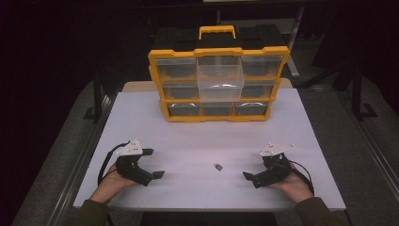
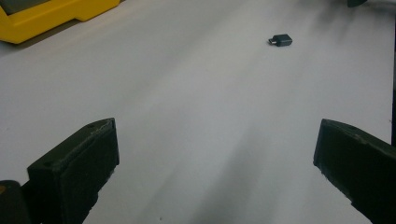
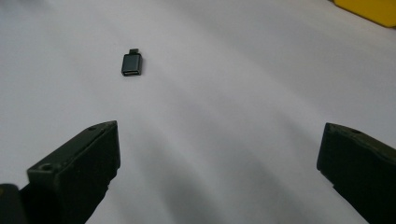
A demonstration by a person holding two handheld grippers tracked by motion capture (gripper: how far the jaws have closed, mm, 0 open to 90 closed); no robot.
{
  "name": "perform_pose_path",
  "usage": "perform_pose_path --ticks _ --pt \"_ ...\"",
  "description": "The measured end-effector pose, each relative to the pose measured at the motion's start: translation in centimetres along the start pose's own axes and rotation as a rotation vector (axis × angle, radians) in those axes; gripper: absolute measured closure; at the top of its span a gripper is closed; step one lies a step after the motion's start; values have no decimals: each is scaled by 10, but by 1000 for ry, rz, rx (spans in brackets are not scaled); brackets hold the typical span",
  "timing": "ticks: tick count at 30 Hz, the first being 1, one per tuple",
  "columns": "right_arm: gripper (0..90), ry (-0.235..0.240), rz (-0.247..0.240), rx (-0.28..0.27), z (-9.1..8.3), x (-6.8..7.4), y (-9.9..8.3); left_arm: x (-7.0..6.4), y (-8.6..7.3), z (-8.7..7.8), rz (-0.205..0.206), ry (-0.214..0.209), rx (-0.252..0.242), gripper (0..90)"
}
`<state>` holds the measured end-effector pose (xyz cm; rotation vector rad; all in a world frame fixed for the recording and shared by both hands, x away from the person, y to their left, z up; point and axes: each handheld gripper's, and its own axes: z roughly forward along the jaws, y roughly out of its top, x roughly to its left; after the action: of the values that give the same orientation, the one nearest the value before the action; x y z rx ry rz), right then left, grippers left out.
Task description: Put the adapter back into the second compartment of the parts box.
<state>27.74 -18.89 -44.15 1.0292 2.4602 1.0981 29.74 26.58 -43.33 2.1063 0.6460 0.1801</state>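
Observation:
A small dark USB adapter (image 1: 218, 166) lies flat on the white table (image 1: 207, 136), near the front and between the two hands. My left gripper (image 1: 154, 163) rests at the front left, open, its jaws pointing right toward the adapter. My right gripper (image 1: 254, 165) rests at the front right, open, jaws pointing left. In the left gripper view the adapter (image 2: 281, 40) lies far ahead at the upper right, and the left gripper (image 2: 217, 135) holds nothing. In the right gripper view the adapter (image 3: 131, 63) lies ahead and left of the wide-apart jaws of the right gripper (image 3: 219, 135).
A yellow organizer (image 1: 218, 52) with clear drawers and a carry handle stands at the back centre of the table. Its middle drawer (image 1: 220, 84) is pulled out. Bare tabletop stretches between the organizer and the grippers. Dark floor surrounds the table.

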Motion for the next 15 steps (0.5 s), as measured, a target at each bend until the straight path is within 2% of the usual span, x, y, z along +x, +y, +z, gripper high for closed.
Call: perform_pose_path --ticks 6,15 --pt "0 28 -1 20 0 2 2 -1 0 -1 -5 4 -6 0" --pt "0 50 3 22 1 7 8 -1 -2 0 0 -10 -2 0"
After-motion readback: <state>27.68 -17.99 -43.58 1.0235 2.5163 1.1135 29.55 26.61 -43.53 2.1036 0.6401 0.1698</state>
